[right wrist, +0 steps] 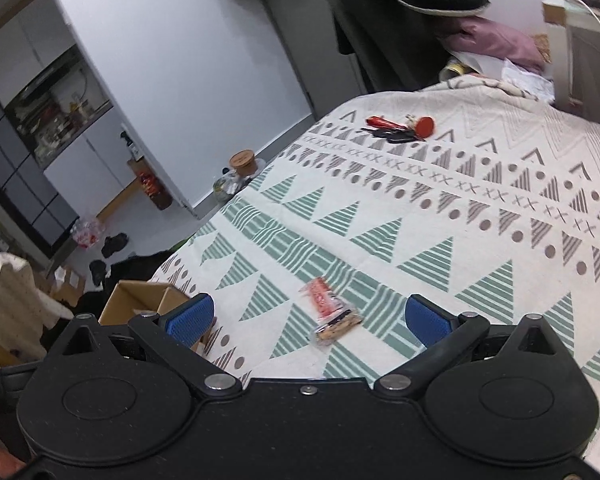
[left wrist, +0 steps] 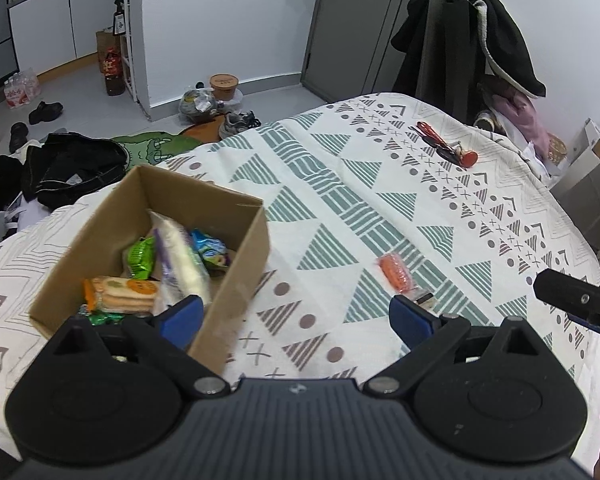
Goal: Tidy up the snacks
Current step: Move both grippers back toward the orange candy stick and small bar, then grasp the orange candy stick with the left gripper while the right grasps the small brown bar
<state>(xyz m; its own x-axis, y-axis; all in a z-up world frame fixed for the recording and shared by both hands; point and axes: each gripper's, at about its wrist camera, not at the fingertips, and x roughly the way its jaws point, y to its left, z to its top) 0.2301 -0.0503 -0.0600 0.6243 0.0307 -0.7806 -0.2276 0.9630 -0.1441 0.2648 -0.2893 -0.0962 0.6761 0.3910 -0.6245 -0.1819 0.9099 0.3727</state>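
Brown cardboard box (left wrist: 236, 248) sits on the bed (left wrist: 380, 208), with snack packs (left wrist: 172, 268) inside it. One more snack, an orange and clear packet (right wrist: 332, 314), lies alone on the patterned bed cover, a little way to the right of the box. The left gripper (left wrist: 296, 320) is spread wide and holds nothing. The right gripper (right wrist: 308, 318) is spread wide too, with the packet lying between its blue fingers (right wrist: 426, 318). Some keys (right wrist: 400, 130) lie far off on the bed.

White walls (left wrist: 220, 20), grey floor (left wrist: 80, 84), grey door (left wrist: 348, 28), patterned bedspread (left wrist: 380, 184), clothes rack (left wrist: 464, 40).
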